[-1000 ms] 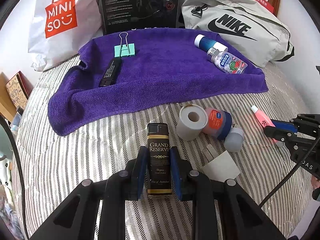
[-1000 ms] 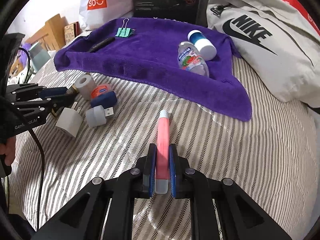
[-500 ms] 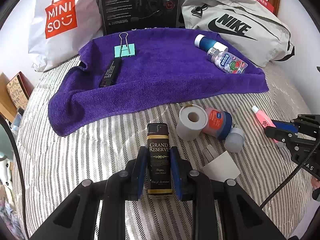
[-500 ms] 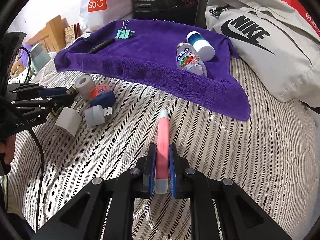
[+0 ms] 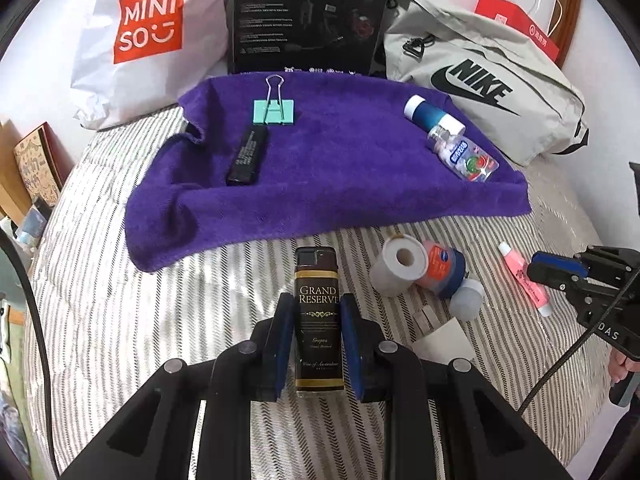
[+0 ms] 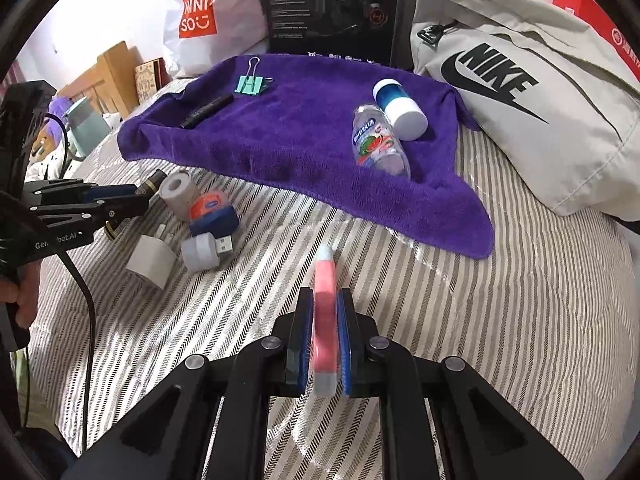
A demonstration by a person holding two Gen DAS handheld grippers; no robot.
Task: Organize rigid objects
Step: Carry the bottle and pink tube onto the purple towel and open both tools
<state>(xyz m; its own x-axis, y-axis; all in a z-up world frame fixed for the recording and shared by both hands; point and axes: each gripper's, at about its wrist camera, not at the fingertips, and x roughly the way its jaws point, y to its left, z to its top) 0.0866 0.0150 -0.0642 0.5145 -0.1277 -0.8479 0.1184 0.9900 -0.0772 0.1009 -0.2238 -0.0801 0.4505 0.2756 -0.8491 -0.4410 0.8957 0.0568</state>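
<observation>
Lighter (image 5: 319,322) clamped in left gripper (image 5: 316,310), pink tube (image 6: 324,320) in right gripper (image 6: 324,308).

Count of things on the bed and towel

Two grippers were in view, the left gripper (image 5: 316,312) and the right gripper (image 6: 323,312), each holding one item: one lighter (image 5: 318,320) and one pink tube (image 6: 325,320). One purple towel (image 5: 340,184) carried four things: one binder clip (image 5: 274,110), one black stick (image 5: 247,156), one clear bottle (image 5: 464,154) and one blue jar (image 5: 430,114). The striped cover held one tape roll (image 5: 400,266), one round tin (image 5: 442,270), one USB light (image 6: 206,250) and one white charger (image 6: 152,260). Behind stood two bags and one black box (image 5: 308,16).
</observation>
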